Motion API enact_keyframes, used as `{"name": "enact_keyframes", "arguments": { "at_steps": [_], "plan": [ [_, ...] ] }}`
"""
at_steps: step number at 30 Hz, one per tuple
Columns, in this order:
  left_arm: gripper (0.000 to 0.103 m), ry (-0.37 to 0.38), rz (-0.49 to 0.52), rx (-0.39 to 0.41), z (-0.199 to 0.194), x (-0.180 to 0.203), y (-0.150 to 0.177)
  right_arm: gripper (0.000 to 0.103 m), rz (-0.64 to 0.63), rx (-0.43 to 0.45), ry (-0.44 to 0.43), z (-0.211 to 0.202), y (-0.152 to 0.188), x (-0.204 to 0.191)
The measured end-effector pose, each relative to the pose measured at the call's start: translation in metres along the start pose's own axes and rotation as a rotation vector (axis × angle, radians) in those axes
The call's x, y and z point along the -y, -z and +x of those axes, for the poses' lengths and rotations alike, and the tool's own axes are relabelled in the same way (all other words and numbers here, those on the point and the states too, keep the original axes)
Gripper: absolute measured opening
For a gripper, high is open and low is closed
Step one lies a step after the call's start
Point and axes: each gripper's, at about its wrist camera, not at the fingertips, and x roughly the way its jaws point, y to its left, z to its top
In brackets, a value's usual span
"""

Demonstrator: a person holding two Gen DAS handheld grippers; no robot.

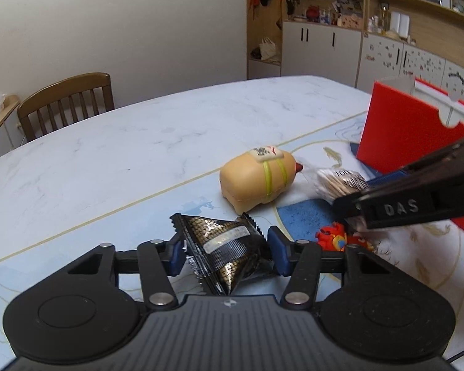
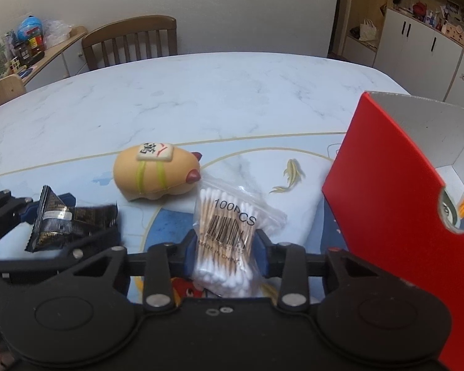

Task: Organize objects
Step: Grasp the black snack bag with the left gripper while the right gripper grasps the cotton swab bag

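My left gripper [image 1: 224, 252] is shut on a black triangular snack packet [image 1: 224, 244], held just above the table mat; it also shows at the left of the right wrist view [image 2: 68, 222]. My right gripper [image 2: 225, 247] is shut on a clear bag of cotton swabs [image 2: 225, 225] marked 100PCS; the bag shows in the left wrist view [image 1: 337, 182]. A tan pig-shaped toy [image 1: 256, 179] with a mahjong tile on its back lies on the table between them, also in the right wrist view [image 2: 154, 170]. A red open box [image 2: 396, 201] stands to the right.
A small red toy figure [image 1: 332, 238] lies on the mat under the right gripper. The red box [image 1: 408, 130] holds some items inside. A wooden chair [image 2: 133, 40] stands at the table's far side. Cabinets and shelves [image 1: 355, 15] line the far wall.
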Motion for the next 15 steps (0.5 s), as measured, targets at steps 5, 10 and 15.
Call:
{"name": "enact_keyframes", "arguments": {
  "at_steps": [5,10,15],
  "plan": [
    [0.038,0.028,-0.064,0.011,-0.017,-0.006,-0.006,0.035,-0.017,0.038,-0.024,-0.026,0.001,0.002],
    [0.032,0.039,-0.075,0.010,-0.033,-0.006,-0.009,0.035,-0.039,0.075,-0.050,-0.054,0.003,0.004],
    [0.031,0.057,-0.083,0.012,-0.050,0.000,-0.012,0.035,-0.062,0.104,-0.071,-0.077,0.007,0.008]
  ]
}}
